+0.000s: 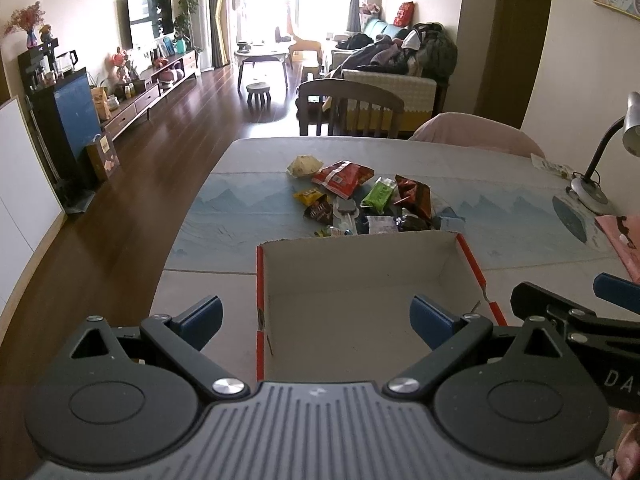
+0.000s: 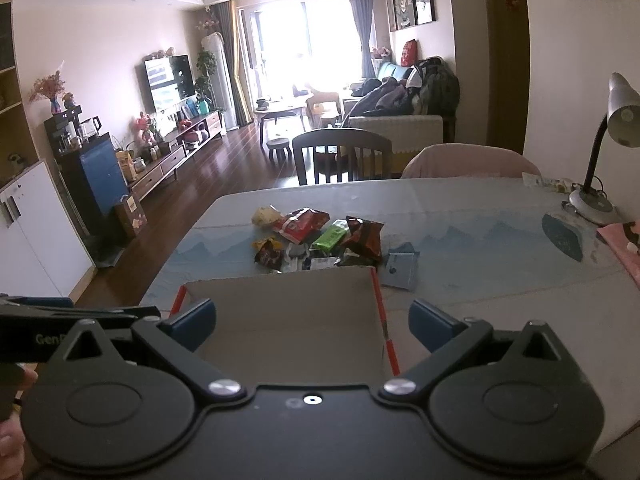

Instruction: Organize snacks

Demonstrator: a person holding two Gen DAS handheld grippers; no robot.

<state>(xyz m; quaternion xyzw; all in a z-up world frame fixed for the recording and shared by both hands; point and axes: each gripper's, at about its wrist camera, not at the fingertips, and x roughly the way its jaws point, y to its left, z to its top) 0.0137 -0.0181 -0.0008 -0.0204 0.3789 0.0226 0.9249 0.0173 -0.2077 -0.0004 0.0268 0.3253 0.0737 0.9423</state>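
Observation:
An open cardboard box (image 1: pixel 360 280) (image 2: pixel 288 312) with red outer sides sits on the table just ahead of both grippers, and nothing lies inside it. Behind its far wall is a heap of snack packets (image 1: pixel 360 200) (image 2: pixel 320 240): a red bag (image 1: pixel 342 176) (image 2: pixel 300 224), a green packet (image 1: pixel 379 194) (image 2: pixel 330 236), a dark red-brown bag (image 1: pixel 416 196) (image 2: pixel 364 236), a yellow packet (image 1: pixel 307 196) and a pale one (image 1: pixel 304 165). My left gripper (image 1: pixel 318 320) is open over the box's near edge. My right gripper (image 2: pixel 314 322) is open too, holding nothing.
A desk lamp (image 2: pixel 600 152) stands at the table's right side, with a pink item (image 2: pixel 624 244) by the right edge. A flat grey-blue packet (image 2: pixel 398 270) lies right of the box. Two chairs (image 2: pixel 342 156) stand at the far edge. Wooden floor drops away left.

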